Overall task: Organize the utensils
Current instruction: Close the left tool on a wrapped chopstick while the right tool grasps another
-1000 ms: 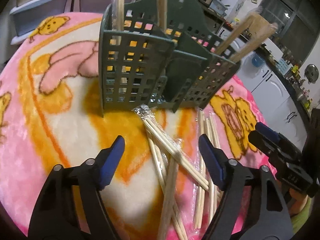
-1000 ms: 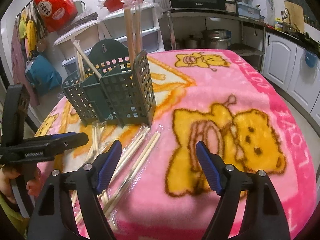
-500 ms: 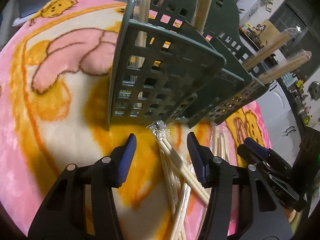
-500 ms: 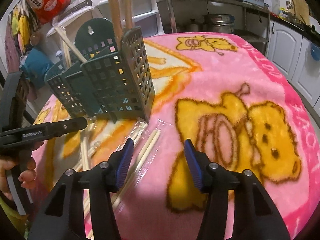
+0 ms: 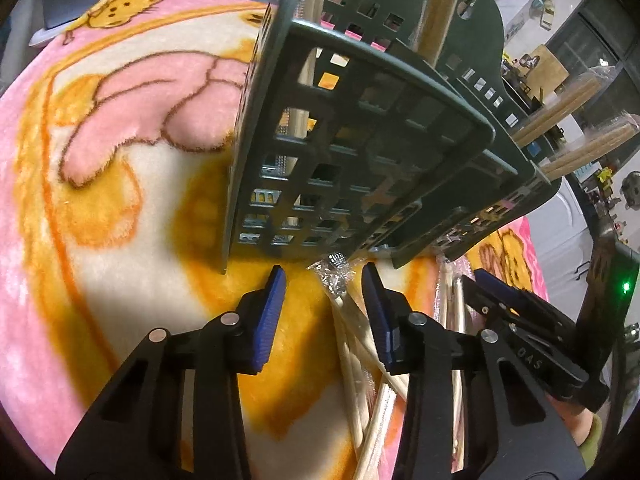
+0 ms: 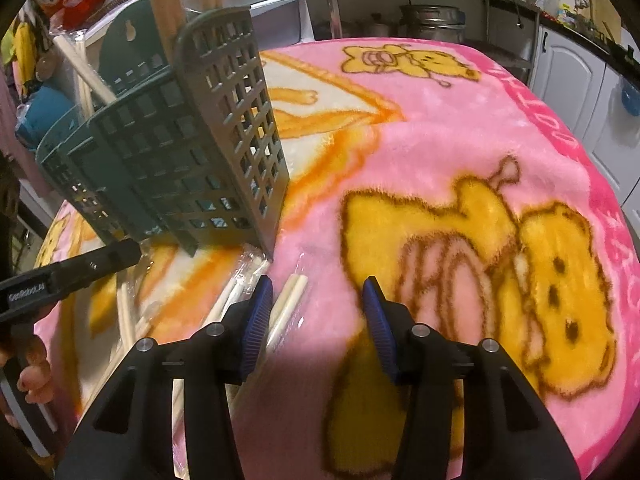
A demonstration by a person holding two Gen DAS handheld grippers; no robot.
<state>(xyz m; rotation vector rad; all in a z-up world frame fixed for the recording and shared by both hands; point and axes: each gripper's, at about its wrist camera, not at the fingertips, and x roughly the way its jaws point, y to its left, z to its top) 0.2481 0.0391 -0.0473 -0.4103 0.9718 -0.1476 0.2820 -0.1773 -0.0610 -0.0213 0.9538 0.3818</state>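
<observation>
Moved closer to the green utensil holder, both grippers, fingers narrowed from wide. Left gripper low over the pink blanket on the worktop, fingers apart, straddling the crinkled end of one wrapped chopstick pair without pressing it. Right gripper likewise parted, one wrapped pair just inside its left finger, untouched. Several more wrapped pairs loose at the holder's foot, count unclear. Four pairs standing in the holder: two upright, two leaning.
</observation>
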